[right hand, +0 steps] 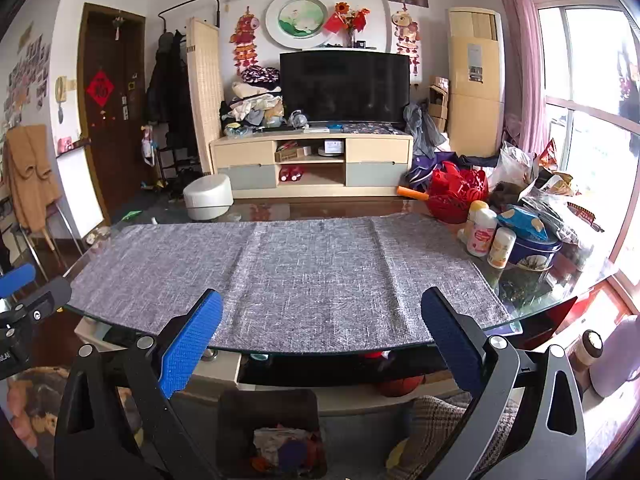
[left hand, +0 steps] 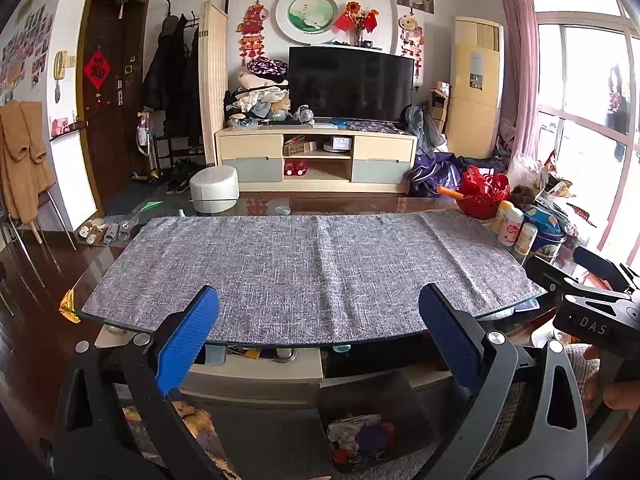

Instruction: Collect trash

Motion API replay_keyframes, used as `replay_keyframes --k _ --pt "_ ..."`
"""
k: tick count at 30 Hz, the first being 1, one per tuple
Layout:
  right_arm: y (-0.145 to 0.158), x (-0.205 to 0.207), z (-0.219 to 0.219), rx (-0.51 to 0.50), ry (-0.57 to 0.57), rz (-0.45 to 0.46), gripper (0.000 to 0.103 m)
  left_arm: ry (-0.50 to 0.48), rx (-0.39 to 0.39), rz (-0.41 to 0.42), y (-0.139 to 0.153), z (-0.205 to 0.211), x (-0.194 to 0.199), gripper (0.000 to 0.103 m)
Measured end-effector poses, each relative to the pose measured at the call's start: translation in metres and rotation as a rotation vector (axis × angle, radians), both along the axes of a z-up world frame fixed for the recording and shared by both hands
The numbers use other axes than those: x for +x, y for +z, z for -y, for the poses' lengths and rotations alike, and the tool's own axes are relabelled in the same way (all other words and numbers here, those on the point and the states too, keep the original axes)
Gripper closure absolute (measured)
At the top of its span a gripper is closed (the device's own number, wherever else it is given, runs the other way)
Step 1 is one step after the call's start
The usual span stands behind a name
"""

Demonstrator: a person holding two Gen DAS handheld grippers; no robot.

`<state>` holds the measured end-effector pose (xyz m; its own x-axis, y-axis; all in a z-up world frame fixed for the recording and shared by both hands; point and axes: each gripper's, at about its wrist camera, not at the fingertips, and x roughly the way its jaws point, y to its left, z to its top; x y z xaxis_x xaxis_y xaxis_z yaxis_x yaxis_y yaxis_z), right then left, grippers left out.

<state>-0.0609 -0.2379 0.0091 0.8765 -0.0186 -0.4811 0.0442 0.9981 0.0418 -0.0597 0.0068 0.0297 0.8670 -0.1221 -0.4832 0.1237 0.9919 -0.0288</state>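
Observation:
A dark trash bin [left hand: 372, 420] stands on the floor in front of the glass table, holding crumpled paper and coloured scraps [left hand: 360, 438]; the right wrist view shows the bin [right hand: 268, 412] with the same scraps [right hand: 284, 450] inside. My left gripper [left hand: 320, 320] is open above the table's near edge, nothing between its blue pads. My right gripper [right hand: 322, 320] is open too, with nothing in it. The grey cloth [left hand: 304, 268] covering the table [right hand: 288, 272] carries no loose trash. The right gripper's body [left hand: 592, 300] shows at the right of the left wrist view.
A red basket [right hand: 456, 192], bottles [right hand: 482, 232], a blue tin [right hand: 532, 248] and plastic bags [right hand: 552, 196] crowd the table's right end. A white stool [left hand: 214, 188] and TV cabinet [left hand: 316, 158] stand beyond. A lavender object [right hand: 616, 356] sits low right.

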Motion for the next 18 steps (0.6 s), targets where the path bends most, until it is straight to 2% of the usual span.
replay_keyframes --k 18 --pt "-0.0006 0.0028 -0.0007 0.010 0.001 -0.012 0.003 -0.002 0.003 -0.002 0.0009 0.0015 0.0012 0.008"
